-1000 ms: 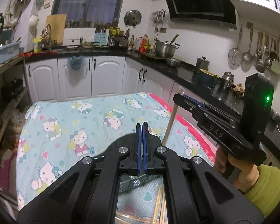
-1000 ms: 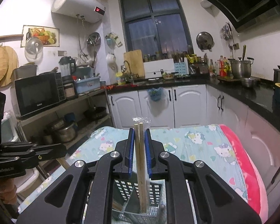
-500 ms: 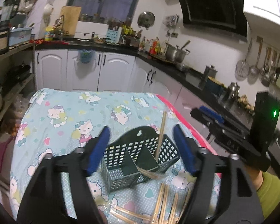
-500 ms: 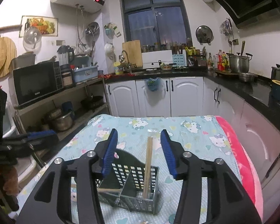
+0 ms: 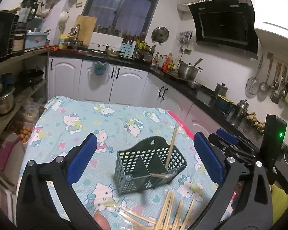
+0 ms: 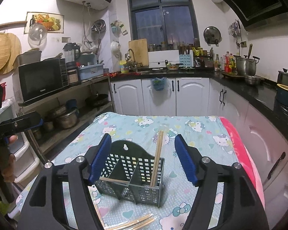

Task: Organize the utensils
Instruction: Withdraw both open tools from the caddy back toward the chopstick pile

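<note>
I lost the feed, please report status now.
Left gripper open, right gripper open, both empty. Chopstick pair upright in caddy. Loose chopsticks on table. Nothing blocking.

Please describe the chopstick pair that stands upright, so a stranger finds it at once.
On the cartoon-cat tablecloth stands a dark green utensil basket. In its right compartment, the standing chopstick pair leans upright, unlike the loose chopsticks lying flat in front.

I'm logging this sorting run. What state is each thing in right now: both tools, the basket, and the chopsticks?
Left tool: open, holding nothing.
Right tool: open, holding nothing.
Basket: upright on the tablecloth.
Upright chopsticks: standing in the basket's right compartment, leaning on its rim.
Stray chopstick: lying across the basket's front rim.
Loose chopsticks: scattered flat on the tablecloth in front of the basket.
</note>
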`<state>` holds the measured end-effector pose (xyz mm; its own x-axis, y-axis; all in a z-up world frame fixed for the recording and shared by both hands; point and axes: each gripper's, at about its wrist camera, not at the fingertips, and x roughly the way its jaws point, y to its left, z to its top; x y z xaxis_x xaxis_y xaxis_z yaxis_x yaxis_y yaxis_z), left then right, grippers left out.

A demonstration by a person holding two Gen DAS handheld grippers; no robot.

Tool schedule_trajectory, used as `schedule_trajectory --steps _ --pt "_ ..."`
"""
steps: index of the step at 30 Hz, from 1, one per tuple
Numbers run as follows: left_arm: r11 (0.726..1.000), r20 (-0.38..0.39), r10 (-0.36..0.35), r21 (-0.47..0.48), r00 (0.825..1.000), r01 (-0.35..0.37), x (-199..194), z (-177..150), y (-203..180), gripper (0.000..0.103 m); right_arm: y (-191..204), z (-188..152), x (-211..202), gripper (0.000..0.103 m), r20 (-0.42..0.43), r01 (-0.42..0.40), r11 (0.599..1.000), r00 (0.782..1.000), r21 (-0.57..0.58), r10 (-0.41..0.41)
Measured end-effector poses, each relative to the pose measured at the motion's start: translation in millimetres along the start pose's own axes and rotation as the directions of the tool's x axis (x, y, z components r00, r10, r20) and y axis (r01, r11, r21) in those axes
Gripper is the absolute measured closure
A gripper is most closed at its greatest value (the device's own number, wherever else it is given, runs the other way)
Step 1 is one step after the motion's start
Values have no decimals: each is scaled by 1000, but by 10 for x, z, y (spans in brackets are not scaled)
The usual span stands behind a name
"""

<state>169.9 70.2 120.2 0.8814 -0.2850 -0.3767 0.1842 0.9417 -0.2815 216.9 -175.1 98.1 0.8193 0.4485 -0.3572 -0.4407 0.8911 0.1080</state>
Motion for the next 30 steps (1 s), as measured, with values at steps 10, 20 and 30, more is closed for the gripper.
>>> schedule_trajectory --steps 10,20,30 --pt "1000 14 7 1 1000 -7 -192 -178 -13 11 -4 -130 -313 31 -13 -5 1000 1000 -1 5" --pt "1000 -19 13 -13 1000 -13 -311 -497 -10 11 39 -291 -463 31 -41 -9 1000 999 -19 9" --pt "998 -66 30 -59 997 -34 -348 -760 114 11 154 -489 -547 31 -77 -29 999 997 -37 26"
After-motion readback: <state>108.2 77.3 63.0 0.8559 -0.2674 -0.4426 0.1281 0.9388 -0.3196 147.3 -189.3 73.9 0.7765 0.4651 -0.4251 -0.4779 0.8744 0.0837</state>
